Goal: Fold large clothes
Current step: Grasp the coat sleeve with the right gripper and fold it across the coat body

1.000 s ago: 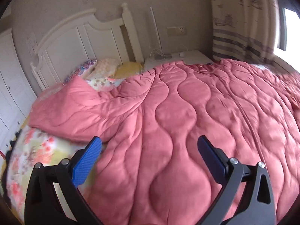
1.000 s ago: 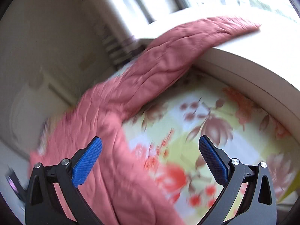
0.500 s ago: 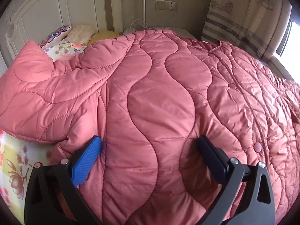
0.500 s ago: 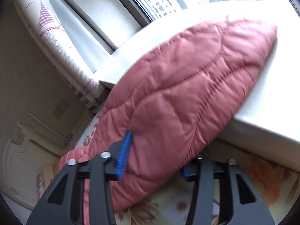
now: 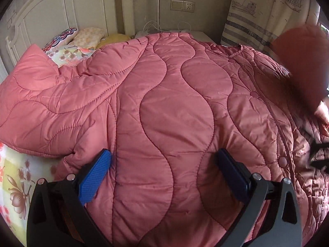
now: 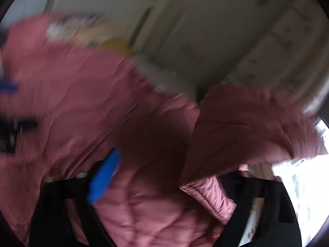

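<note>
A large pink quilted jacket [image 5: 168, 111] lies spread over the bed, front side up with snap buttons down its right part. Its left sleeve [image 5: 47, 107] lies out to the left. My left gripper [image 5: 162, 173] is open, fingers resting low on the jacket's hem area, with nothing between them. In the blurred right wrist view my right gripper [image 6: 170, 181] has its jaws wide apart, and the right sleeve [image 6: 246, 131] hangs over its right finger, lifted above the jacket body [image 6: 82, 103]. That sleeve shows as a dark red blur at the right edge of the left wrist view [image 5: 304, 65].
A floral bedsheet [image 5: 14, 177] shows at lower left. Pillows [image 5: 82, 39] lie against the white headboard [image 5: 67, 10]. A nightstand with cables [image 5: 174, 33] and a striped curtain [image 5: 267, 10] stand behind. A bright window [image 6: 308, 185] is at the right.
My right gripper swung from the windowsill toward the bed, carrying the right sleeve over the jacket body, and its jaws are wider apart. My left gripper moved slightly closer over the hem.
</note>
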{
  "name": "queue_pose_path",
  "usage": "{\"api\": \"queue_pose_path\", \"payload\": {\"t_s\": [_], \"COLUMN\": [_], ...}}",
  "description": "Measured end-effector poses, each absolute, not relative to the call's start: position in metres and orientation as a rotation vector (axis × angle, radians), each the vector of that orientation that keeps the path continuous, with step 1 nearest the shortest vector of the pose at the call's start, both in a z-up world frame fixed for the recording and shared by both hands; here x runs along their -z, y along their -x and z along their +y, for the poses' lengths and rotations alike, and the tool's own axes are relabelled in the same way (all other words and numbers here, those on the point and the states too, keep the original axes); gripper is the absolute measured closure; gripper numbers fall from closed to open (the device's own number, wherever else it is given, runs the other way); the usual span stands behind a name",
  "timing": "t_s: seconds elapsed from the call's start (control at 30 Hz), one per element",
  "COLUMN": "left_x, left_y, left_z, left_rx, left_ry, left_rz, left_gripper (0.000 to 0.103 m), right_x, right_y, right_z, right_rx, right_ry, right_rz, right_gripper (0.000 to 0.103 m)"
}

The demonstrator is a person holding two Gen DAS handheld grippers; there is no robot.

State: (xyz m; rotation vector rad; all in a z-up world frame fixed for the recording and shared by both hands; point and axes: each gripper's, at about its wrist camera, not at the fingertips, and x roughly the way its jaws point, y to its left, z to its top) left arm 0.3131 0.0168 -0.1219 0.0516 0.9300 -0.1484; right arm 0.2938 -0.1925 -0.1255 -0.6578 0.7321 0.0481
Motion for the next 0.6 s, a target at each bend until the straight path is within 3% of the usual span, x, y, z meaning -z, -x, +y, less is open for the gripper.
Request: {"api": "queue_pose_path", "payload": {"t_s": [0.3,0.4,0.6], "left_x": [0.122,0.118,0.083], "left_y": [-0.312,-0.312,-0.324], "left_z": [0.018,0.021,0.038], "left_rx": [0.15,0.16,0.307], "left_ry": [-0.049,-0.008,0.325], "left_rz": [0.928,0.92,0.866], "left_gripper": [0.002,0.002,0.002], "right_x": [0.078,0.095,0.131], "right_y": [-0.267,-0.276,-0.292], "right_z": [-0.318,-0.362,-0.398], "right_rx": [0.076,0.099,0.099], "right_ry": [0.104,-0.054,-0.256], "right_rz": [0.642,0.71,0.823], "right_gripper": [0.015,0.015,0.014]}}
